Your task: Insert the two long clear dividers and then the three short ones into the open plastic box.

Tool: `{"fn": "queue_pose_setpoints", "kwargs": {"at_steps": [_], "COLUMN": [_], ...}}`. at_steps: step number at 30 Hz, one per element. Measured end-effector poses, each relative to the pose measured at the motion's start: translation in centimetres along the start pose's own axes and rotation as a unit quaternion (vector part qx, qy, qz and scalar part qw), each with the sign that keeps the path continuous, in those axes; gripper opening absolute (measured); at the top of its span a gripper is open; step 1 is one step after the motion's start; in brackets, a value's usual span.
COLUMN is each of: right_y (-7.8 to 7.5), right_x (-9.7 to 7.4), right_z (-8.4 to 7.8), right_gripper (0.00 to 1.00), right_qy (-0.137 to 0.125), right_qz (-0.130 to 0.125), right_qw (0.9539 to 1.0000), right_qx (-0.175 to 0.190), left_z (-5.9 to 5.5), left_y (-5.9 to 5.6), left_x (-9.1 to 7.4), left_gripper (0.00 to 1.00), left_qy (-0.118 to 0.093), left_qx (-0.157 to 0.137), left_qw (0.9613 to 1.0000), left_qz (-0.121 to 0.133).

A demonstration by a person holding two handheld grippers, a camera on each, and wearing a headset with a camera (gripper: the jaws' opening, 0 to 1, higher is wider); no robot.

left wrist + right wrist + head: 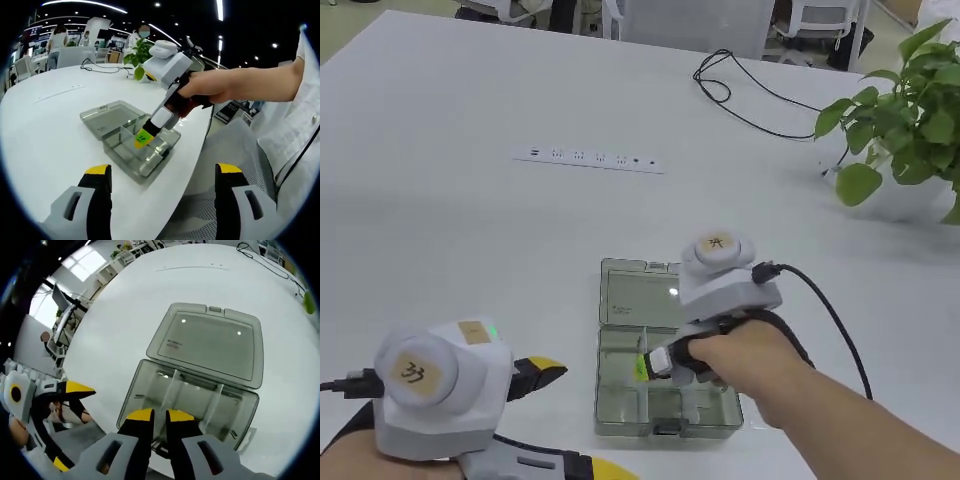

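Fingers [141, 416] of our right gripper [160, 416] are reaching, clenched, into the plastic box [134, 397] on the surface [125, 315]; left fingers [98, 176] are hanging released.
We are advising a straight, untilted push downward.

- I count one smoky clear plastic box [210, 345], lid open, on one white counter [470, 220].
- Two upright clear plastic dividers [169, 390] stand in it. Whether there are more, I cannot tell.
- Two hand-held grippers with yellow-tipped fingers: the left gripper [163, 170] and the right gripper [160, 415].
- One white power strip [588, 158].
- One black cable [740, 95], lying looped on the counter.
- One green potted plant [905, 110].
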State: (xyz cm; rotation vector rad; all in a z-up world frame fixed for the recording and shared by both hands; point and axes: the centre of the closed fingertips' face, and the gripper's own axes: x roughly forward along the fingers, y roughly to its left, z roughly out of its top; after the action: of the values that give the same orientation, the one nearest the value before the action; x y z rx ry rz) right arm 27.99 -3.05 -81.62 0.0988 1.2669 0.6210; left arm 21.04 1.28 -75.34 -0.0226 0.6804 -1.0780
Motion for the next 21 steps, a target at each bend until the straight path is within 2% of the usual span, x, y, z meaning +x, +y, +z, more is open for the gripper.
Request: {"fn": "queue_pose_setpoints", "kwargs": {"at_steps": [10, 15, 21], "right_y": [0.4, 0.6, 0.8], "right_x": [-1.6, -3.1, -4.9], "right_z": [1.0, 1.4, 2.0], "right_gripper": [0.18, 0.22, 0.3], "right_qy": [-0.044, -0.067, -0.097], "right_qz": [0.034, 0.053, 0.081], "right_qw": [0.9984, 0.9963, 0.9915], "right_qx": [0.008, -0.009, -0.028], "left_z": [0.0, -0.1, -0.1], "left_y": [0.0, 0.1, 0.0], "left_x": [-0.1, -0.2, -0.2], "left_gripper": [0.88, 0.89, 0.94], "left_qy": [0.002, 0.003, -0.003], "left_qx": [0.007, 0.009, 0.013], "left_qw": [1.0, 0.9999, 0.9999], "left_qz": [0.001, 0.003, 0.002]}}
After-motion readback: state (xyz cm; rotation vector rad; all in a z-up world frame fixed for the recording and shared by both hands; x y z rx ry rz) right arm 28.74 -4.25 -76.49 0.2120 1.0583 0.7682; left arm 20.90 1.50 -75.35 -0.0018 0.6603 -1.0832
